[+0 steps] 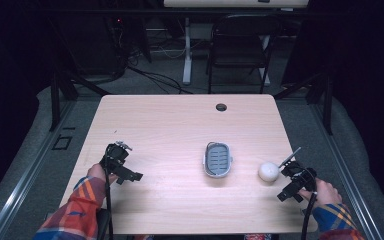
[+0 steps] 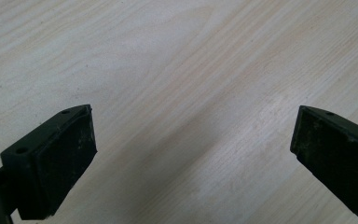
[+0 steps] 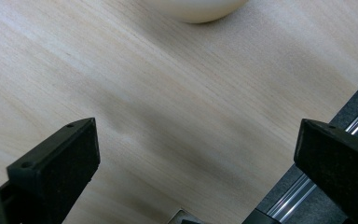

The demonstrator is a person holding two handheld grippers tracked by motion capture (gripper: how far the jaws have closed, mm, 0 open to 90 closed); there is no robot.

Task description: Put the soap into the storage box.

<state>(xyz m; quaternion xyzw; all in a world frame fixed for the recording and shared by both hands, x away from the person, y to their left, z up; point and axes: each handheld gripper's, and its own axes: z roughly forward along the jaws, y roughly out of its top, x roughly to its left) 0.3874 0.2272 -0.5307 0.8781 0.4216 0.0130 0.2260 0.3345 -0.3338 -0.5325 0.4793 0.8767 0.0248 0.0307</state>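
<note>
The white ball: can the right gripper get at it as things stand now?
Probably yes. The right gripper is open beside the white ball, with bare table between them and nothing in the way.

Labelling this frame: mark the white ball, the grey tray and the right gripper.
white ball (image 1: 268, 171), high view, centre of its top.
grey tray (image 1: 205, 159), high view, left rim.
right gripper (image 3: 198, 154), right gripper view, midway between its open jaws.

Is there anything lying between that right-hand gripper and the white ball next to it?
Nothing visible does. The white ball sits on the table just ahead of the right gripper, whose jaws stand open, with bare wood between them in the right gripper view. The grey dish lies farther left, out of the way.
</note>
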